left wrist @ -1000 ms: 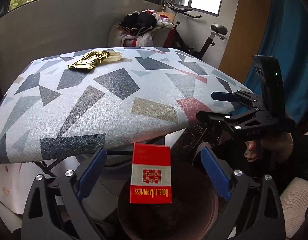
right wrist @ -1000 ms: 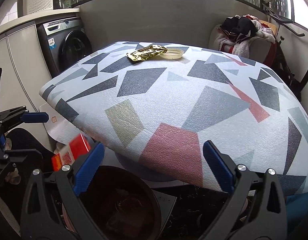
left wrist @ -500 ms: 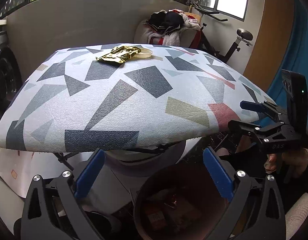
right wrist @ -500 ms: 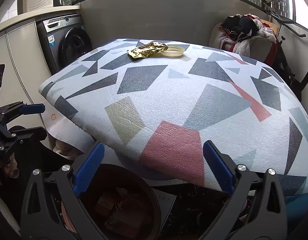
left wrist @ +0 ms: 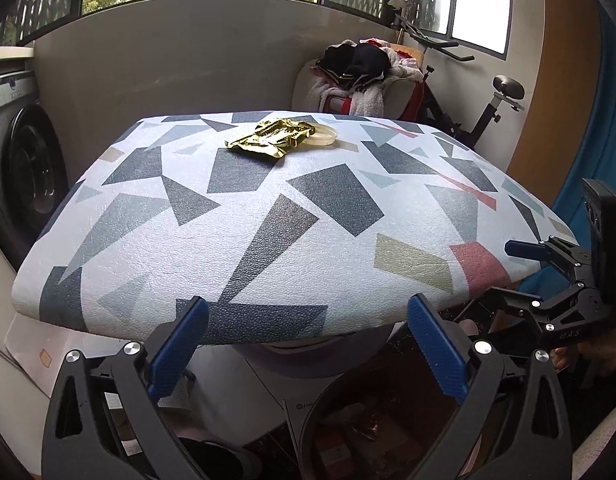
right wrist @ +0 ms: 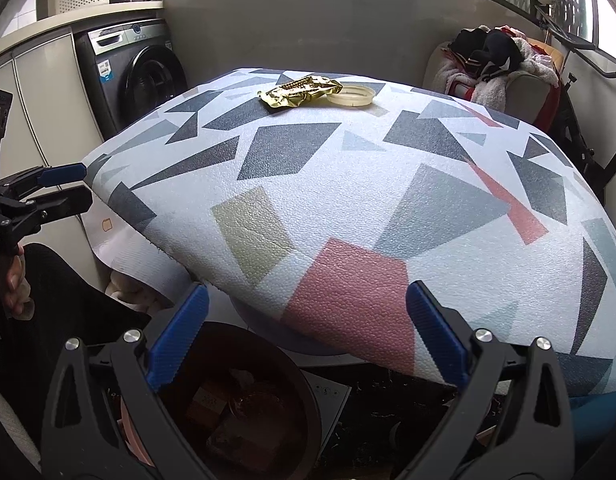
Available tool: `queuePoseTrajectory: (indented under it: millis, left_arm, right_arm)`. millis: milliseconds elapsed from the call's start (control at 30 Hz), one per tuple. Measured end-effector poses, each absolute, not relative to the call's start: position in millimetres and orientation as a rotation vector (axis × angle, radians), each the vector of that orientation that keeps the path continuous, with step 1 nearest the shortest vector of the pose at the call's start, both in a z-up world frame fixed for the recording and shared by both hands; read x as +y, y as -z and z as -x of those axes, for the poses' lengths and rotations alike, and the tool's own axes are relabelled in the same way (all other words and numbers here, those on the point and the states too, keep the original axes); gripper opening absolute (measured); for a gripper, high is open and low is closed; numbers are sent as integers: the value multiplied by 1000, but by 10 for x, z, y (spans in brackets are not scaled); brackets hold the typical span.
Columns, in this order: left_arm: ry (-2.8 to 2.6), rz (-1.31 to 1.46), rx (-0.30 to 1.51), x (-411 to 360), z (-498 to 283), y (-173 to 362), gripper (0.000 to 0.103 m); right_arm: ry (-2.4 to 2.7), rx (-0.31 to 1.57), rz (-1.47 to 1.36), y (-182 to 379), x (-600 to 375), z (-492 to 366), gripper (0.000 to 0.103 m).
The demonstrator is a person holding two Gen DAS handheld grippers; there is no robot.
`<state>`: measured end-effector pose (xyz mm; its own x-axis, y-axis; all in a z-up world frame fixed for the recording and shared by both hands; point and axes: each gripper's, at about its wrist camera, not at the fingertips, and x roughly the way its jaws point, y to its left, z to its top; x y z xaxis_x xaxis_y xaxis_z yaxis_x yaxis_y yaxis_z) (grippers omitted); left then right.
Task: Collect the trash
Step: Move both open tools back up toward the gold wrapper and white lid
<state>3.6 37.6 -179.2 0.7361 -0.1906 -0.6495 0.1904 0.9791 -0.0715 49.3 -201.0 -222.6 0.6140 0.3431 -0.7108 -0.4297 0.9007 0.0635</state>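
Presently both tools, left (left wrist: 308, 344) and right (right wrist: 307, 342), gape wide and empty above the bin (right wrist: 308, 396). Gold wrapper (left wrist: 270, 142) lies far across the worktop (left wrist: 268, 240).

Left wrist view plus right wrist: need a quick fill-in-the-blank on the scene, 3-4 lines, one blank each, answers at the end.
1. The crumpled wrapper on the table is ____ in colour.
2. The plastic ring beside the wrapper lies on the ____.
3. The dark round bin stands ____ the table's near edge.
4. The left hand-held gripper and the right hand-held gripper both hold ____.

Missing words: gold; table; below; nothing
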Motion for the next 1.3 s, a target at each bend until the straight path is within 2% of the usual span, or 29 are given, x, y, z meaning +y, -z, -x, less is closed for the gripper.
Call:
queuePoseTrajectory:
  millis: [500,900,1300]
  left_arm:
    - [233,-13,680,602,-431,1590,97]
    - [172,-30,663,792,-983,1355,97]
    - [111,76,690,1139,-1517,1387,97]
  right_arm:
    - [-395,835,128,2020,-2035,-948,97]
    - [-386,872,45,1809,-2105,-1633,97]
    - [-399,854,125,1724,-1899,-2405,97]
